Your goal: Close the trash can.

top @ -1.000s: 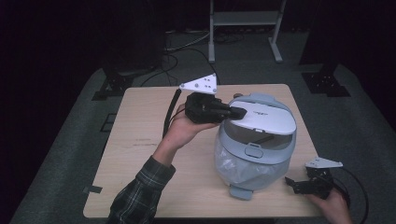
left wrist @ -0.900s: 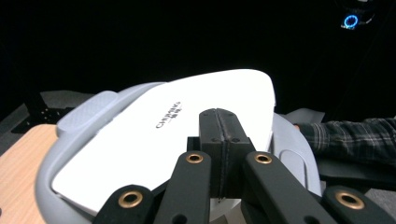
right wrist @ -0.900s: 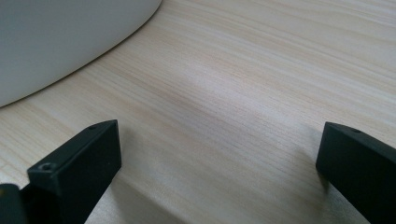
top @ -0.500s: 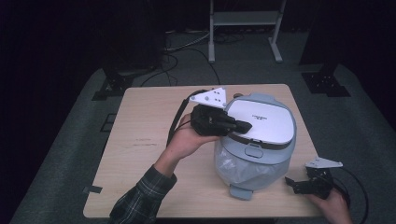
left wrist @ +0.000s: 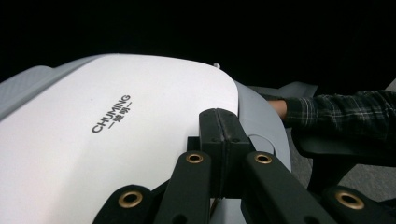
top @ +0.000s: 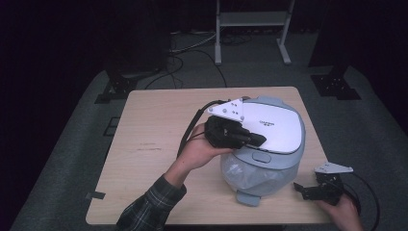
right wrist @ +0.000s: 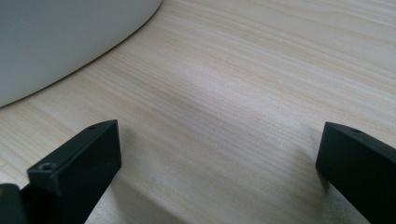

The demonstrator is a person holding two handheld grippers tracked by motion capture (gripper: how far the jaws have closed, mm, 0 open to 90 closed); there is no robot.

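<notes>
The left gripper (top: 260, 140), jaws pressed together, rests on the rice cooker (top: 274, 127) lid; the right gripper (top: 300, 189), spread, sits near the table's (top: 149, 144) front right corner.

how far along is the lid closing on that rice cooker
Nearly done, it seems. The rice cooker lid already lies down flat over the body. In hand: the left gripper, jaws shut, sits at the lid's front edge near the latch button. Whether the latch has caught cannot be told. The right gripper rests open on the table, idle. Left: confirm the latch, then withdraw.
</notes>
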